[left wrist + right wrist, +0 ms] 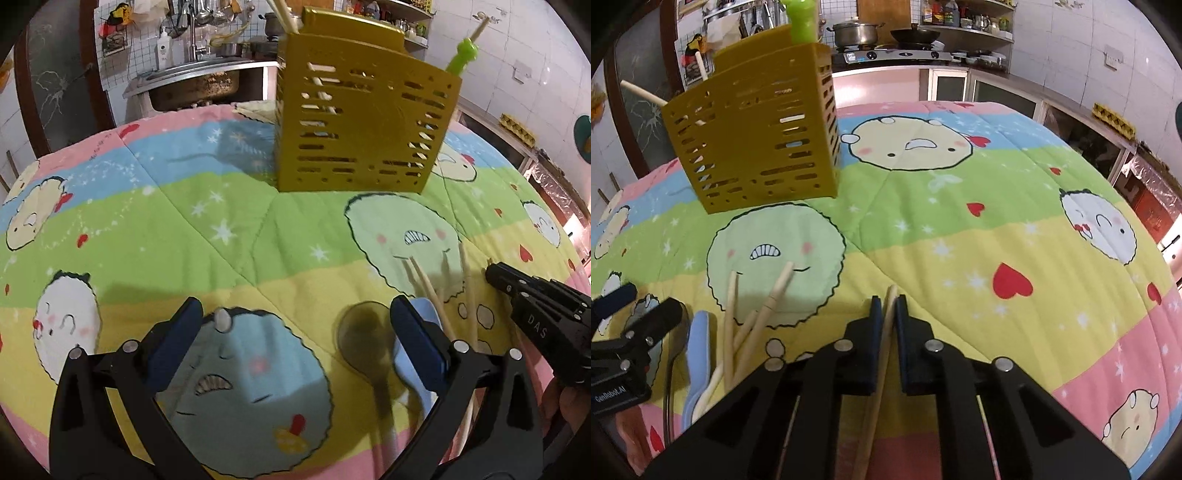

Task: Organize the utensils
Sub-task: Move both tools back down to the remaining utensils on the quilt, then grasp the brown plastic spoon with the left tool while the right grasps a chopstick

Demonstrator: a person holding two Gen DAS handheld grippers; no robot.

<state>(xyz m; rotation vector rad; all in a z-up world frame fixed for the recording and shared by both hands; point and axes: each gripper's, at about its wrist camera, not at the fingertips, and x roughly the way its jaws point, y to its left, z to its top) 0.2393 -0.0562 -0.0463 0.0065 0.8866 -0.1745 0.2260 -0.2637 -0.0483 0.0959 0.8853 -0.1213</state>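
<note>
A gold slotted utensil holder [364, 125] stands upright on the cartoon quilt, with chopsticks and a green-handled utensil [461, 55] in it; it also shows in the right wrist view [757, 136]. My left gripper [295, 325] is open and empty, low over the quilt beside a dark metal spoon [364, 332] and a blue spoon [417, 354]. Loose chopsticks [432, 295] lie just right of it. My right gripper [889, 306] is shut on one wooden chopstick [882, 354], near the quilt. The spoons [698, 343] and chopsticks [753, 317] lie to its left.
The quilt [997, 221] covers the round table. Behind it are a sink [195, 85], a stove with a pot [857, 33] and counter cabinets. The left gripper shows at the left edge of the right wrist view [639, 321].
</note>
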